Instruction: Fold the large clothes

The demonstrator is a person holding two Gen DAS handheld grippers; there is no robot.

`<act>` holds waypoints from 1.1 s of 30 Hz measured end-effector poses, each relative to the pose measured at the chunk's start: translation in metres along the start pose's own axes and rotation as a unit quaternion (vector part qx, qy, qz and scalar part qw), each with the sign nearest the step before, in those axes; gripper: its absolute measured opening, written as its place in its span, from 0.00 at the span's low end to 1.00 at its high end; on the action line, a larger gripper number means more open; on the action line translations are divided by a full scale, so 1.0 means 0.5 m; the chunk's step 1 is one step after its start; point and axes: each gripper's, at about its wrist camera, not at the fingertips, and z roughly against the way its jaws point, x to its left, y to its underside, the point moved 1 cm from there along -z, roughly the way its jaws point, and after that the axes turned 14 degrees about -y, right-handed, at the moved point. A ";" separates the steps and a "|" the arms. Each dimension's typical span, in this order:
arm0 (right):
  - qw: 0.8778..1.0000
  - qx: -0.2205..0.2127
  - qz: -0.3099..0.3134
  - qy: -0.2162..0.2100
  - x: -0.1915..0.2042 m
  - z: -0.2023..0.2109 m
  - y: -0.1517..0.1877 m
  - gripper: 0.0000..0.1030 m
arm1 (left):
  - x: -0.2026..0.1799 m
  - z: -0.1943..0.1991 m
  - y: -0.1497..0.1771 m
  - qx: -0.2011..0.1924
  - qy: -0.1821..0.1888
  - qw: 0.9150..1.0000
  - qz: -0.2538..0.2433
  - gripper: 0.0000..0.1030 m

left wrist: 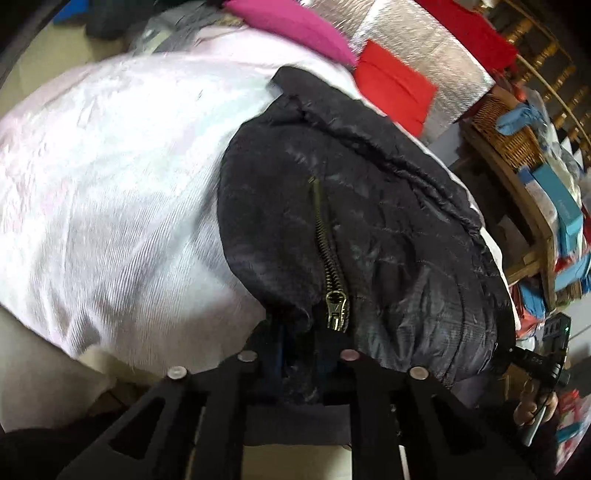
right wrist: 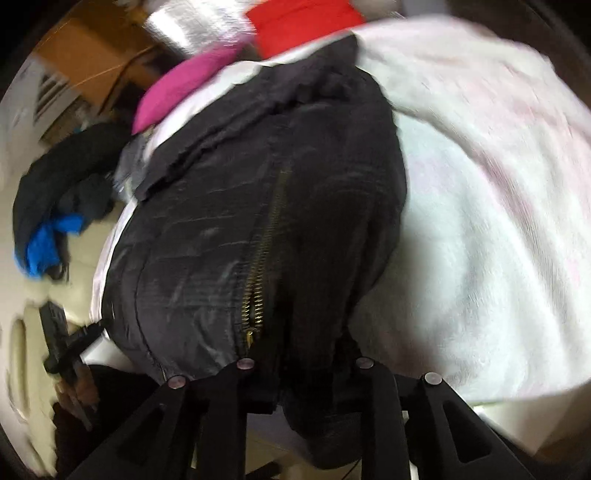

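Nearest the left tool (left wrist: 301, 363), dark quilted fabric is bunched between its fingers: the tool is clenched on the near hem of the black jacket (left wrist: 369, 221), just beside the brass zipper pull (left wrist: 337, 308). The right tool (right wrist: 304, 373) is likewise clamped on the same hem, with the fabric gathered in its gap just right of the zipper (right wrist: 258, 273). Both tools therefore hold the jacket's near edge, one on each side of the zip, and neither is clearly nearer.

From either tool the jacket runs straight ahead and away, its long axis following the zipper line toward the collar at the far end. It lies on a pale pink-white cloth (left wrist: 110, 166) that spreads to the left of the left tool and to the right of the right one. A fold would likely carry this near hem forward along that axis toward the collar.

Farther off, beyond the collar, lie a magenta cloth (left wrist: 291, 26) and a red cloth (left wrist: 395, 85). Far right of the left tool, a wicker basket (left wrist: 506, 129) holds something blue; its other contents are too blurred to name.
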 end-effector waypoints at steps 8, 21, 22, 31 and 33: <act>0.996 -0.068 0.045 -0.027 0.073 0.082 -0.059 0.09 | 0.011 0.080 -0.102 -0.023 0.089 0.996 0.016 0.08; 0.978 -0.199 0.035 -0.046 0.113 0.035 -0.524 0.08 | -0.091 -0.064 -0.609 -0.063 0.071 0.995 0.021 0.09; 0.977 -0.206 0.002 -0.047 0.082 0.005 -0.575 0.08 | -0.097 -0.115 -0.638 -0.055 0.060 0.996 0.032 0.09; 0.947 -0.194 -0.211 -0.142 -0.181 -0.234 -0.652 0.23 | -0.033 -0.356 -0.640 -0.013 0.064 0.988 0.138 0.38; 0.934 -0.213 -0.222 -0.181 -0.189 -0.206 -0.632 0.32 | -0.007 -0.316 -0.625 -0.040 0.077 0.982 0.170 0.56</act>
